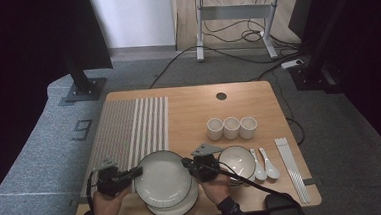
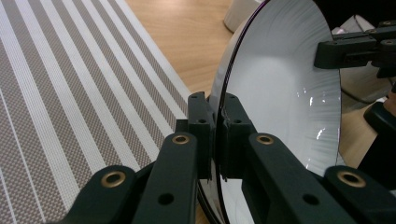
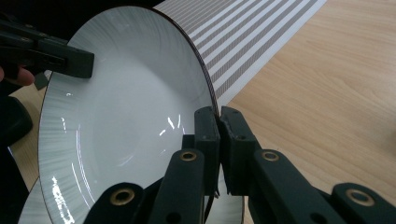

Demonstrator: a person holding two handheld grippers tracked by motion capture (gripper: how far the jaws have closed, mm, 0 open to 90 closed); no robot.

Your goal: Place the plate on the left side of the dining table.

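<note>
Above the wooden table (image 1: 193,107), the top plate (image 1: 163,178) is pinched by its rim between left gripper (image 1: 137,173) and right gripper (image 1: 187,163), seemingly clear of the lower plate (image 1: 177,208), so uneven lifting could let it slip.

Your plate (image 1: 162,178) sits above a lower plate (image 1: 177,208) | placemat (image 1: 129,128) to its left | bowl (image 1: 238,160) to its right | 3 cups (image 1: 231,127) behind the bowl | 2 spoons (image 1: 263,164) right of the bowl

The wooden counter (image 1: 193,107) carries a striped placemat (image 1: 129,128) at its left, three white cups (image 1: 231,127) in a row, a bowl (image 1: 238,159), two white spoons (image 1: 263,164), chopsticks (image 1: 291,169) near the right edge, and a plate (image 1: 177,208) at the front.
</note>
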